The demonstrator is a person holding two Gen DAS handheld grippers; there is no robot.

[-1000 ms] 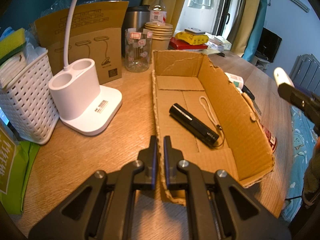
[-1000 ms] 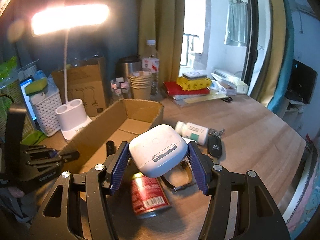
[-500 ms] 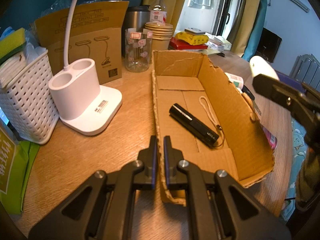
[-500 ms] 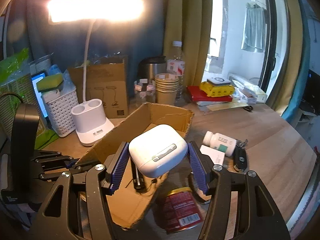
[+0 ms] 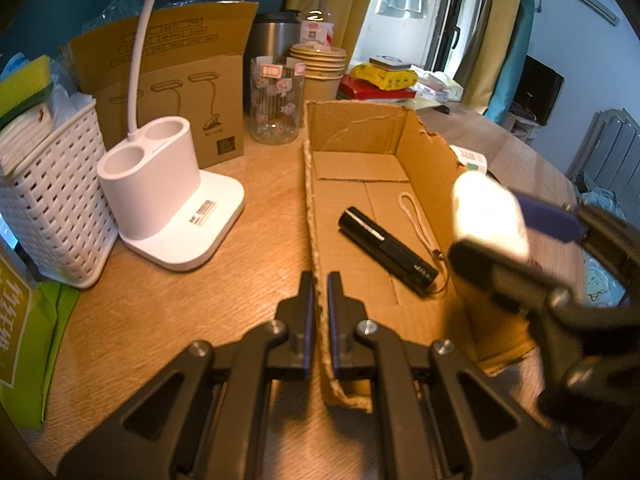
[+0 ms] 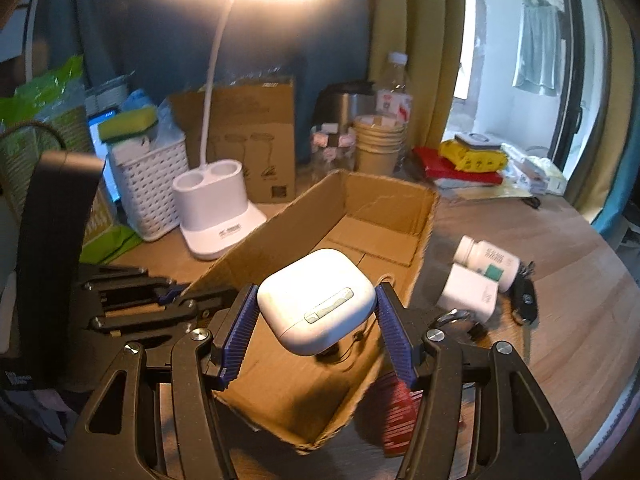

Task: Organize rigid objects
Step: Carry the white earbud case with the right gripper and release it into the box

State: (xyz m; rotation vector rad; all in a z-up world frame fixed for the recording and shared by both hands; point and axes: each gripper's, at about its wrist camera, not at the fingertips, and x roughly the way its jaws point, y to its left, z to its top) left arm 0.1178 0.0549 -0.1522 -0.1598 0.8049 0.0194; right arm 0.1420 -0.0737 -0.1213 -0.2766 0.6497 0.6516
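An open cardboard box (image 5: pixel 360 140) lies on the wooden table, also in the right wrist view (image 6: pixel 384 196). A black flashlight (image 5: pixel 386 250) with a cord lies inside it. My left gripper (image 5: pixel 318 312) is shut on the box's near left wall. My right gripper (image 6: pixel 316 316) is shut on a white earbud case (image 6: pixel 316 300) and holds it above the box's near end; it shows blurred in the left wrist view (image 5: pixel 490 216). A white pill bottle (image 6: pixel 488 260), a white charger (image 6: pixel 468 292), a black key fob (image 6: pixel 524 300) and a red can (image 6: pixel 400 416) lie right of the box.
A white desk lamp base (image 5: pixel 160 196), a white basket (image 5: pixel 44 188), a lamp carton (image 5: pixel 176 80), a glass jar (image 5: pixel 276 100) and paper cups (image 5: pixel 320 68) stand left of and behind the box. Books (image 6: pixel 460 160) lie at the back right.
My right gripper has carried the white case leftward, from beside the box to above its near end. My left gripper has stayed clamped on the box wall.
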